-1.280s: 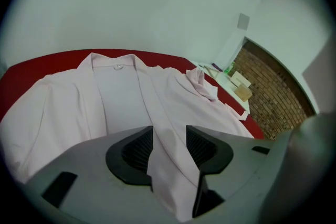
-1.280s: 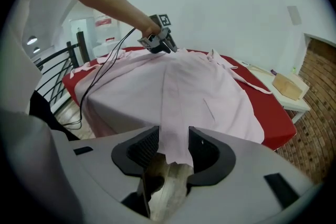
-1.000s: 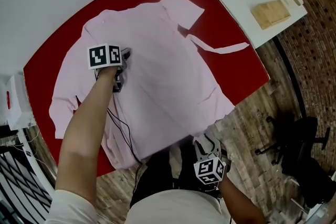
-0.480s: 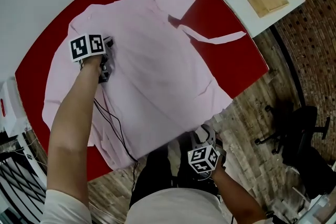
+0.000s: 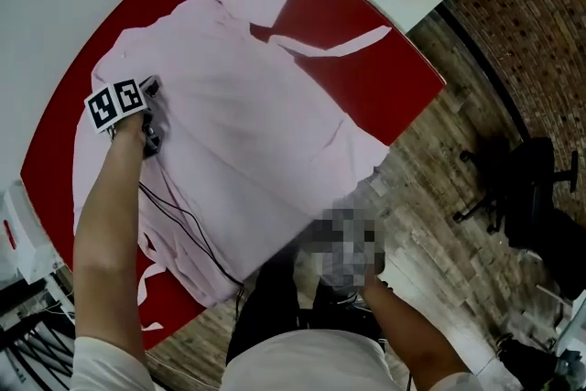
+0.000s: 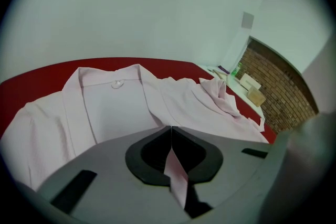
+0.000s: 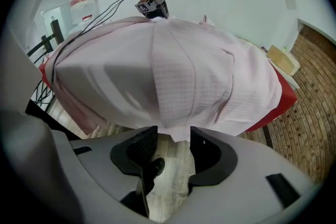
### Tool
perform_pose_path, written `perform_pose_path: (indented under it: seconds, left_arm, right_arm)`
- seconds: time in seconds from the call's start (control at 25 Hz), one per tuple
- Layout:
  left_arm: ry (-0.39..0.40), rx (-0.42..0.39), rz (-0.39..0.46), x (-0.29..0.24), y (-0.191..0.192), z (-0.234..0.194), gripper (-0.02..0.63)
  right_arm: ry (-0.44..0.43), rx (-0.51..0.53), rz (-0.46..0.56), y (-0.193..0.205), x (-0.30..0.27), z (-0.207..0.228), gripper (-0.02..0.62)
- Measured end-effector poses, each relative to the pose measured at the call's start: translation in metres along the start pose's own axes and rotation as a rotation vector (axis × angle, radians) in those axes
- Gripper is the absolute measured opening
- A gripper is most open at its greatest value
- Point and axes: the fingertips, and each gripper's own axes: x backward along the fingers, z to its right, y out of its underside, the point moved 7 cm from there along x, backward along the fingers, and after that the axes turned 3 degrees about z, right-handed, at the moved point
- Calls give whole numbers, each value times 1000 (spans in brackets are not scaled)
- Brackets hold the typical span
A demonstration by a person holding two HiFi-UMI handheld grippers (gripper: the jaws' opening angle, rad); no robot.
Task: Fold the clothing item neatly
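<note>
- Now the pink shirt (image 5: 256, 133) lies spread across the red table (image 5: 389, 78), its near hem hanging over the edge.
- Left tool (image 6: 171, 129) is pressed together, pinching a strip of the shirt's fabric at its left side.
- Right tool (image 7: 173, 136) sits below that hem, its jaws spread and just opening wider. The hem dips between their tips, unpinched.

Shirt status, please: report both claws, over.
Left claw shut on shirt. Right claw open, just opening wider, shirt edge between tips. Shirt spread on red table. Cable across it.
</note>
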Motion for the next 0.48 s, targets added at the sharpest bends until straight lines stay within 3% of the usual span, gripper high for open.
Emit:
perform_pose_path:
  seconds: [0.36,0.44,0.48]
  left_arm:
    - [-2,-106,10,-8,4,14,11]
    - [19,-119,1,-13,9,20,11]
    - [27,-123,-2,-14,10,21,11]
  right_arm:
    - [156,-96,39,9,-23,3,160]
    - [174,-111,25,14,-19,5,40]
    - [173,-114,19,15,-17,5,28]
